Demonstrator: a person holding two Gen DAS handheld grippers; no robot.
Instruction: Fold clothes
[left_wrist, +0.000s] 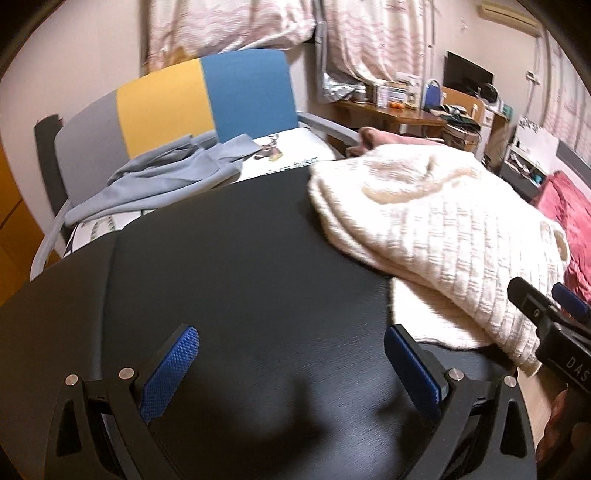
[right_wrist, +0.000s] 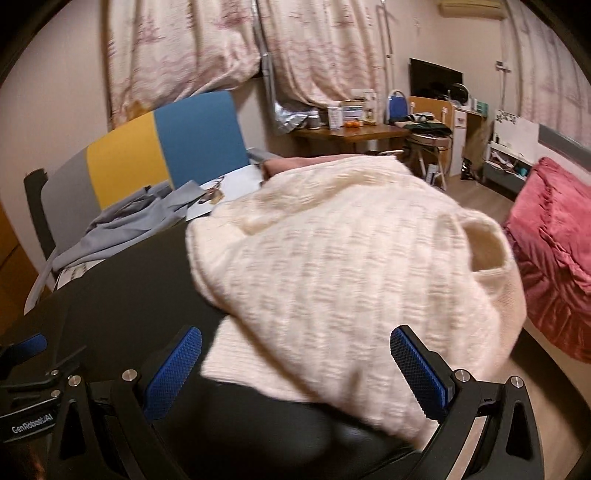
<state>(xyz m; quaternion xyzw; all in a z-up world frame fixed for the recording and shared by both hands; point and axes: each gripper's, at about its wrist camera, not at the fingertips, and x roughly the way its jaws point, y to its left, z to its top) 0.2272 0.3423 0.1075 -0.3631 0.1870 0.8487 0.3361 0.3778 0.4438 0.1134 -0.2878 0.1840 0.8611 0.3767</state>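
A cream knitted sweater (left_wrist: 443, 236) lies bunched on the right part of a black table (left_wrist: 240, 258). In the right wrist view the cream sweater (right_wrist: 351, 266) fills the middle, and its near hem lies between the fingers. My left gripper (left_wrist: 291, 369) stands open over bare black tabletop, left of the sweater, holding nothing. My right gripper (right_wrist: 295, 373) is open too, its blue pads on either side of the sweater's near edge, not closed on it. The right gripper (left_wrist: 554, 325) shows at the right edge of the left wrist view.
A grey-blue garment (left_wrist: 162, 184) and a pinkish one (left_wrist: 376, 138) lie on a white printed sheet (left_wrist: 295, 155) behind the table. A grey, yellow and blue chair back (left_wrist: 207, 99) stands beyond. A red blanket (right_wrist: 554, 258) lies to the right, a cluttered wooden desk (right_wrist: 354, 131) far back.
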